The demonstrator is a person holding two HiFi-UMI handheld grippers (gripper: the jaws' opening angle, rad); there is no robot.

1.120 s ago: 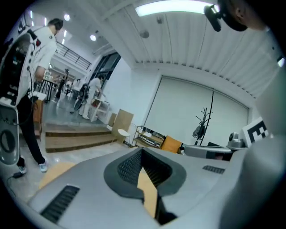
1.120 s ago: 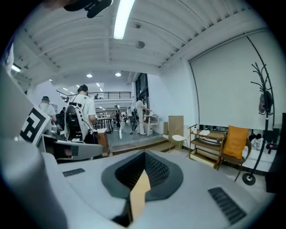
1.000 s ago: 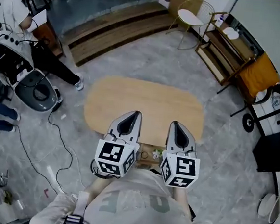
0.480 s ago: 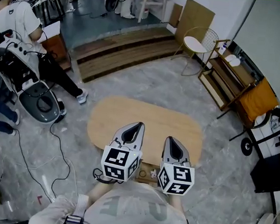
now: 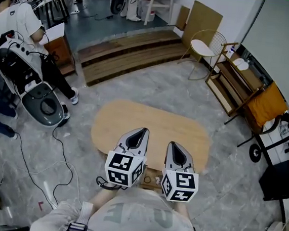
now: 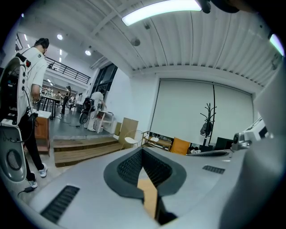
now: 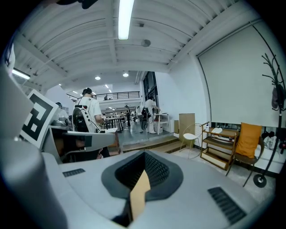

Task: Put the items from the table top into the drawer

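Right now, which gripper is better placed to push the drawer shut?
Right, narrowly. The left gripper and right gripper are both shut, flanking the open drawer at the table's near edge; the right sits further back, nearer its front.

Bright, even indoor light, ceiling strip lamp [image 6: 161,11] blown out white, strong fisheye bending and black corners in both gripper views, left tool [image 6: 143,151] softly blurred up close
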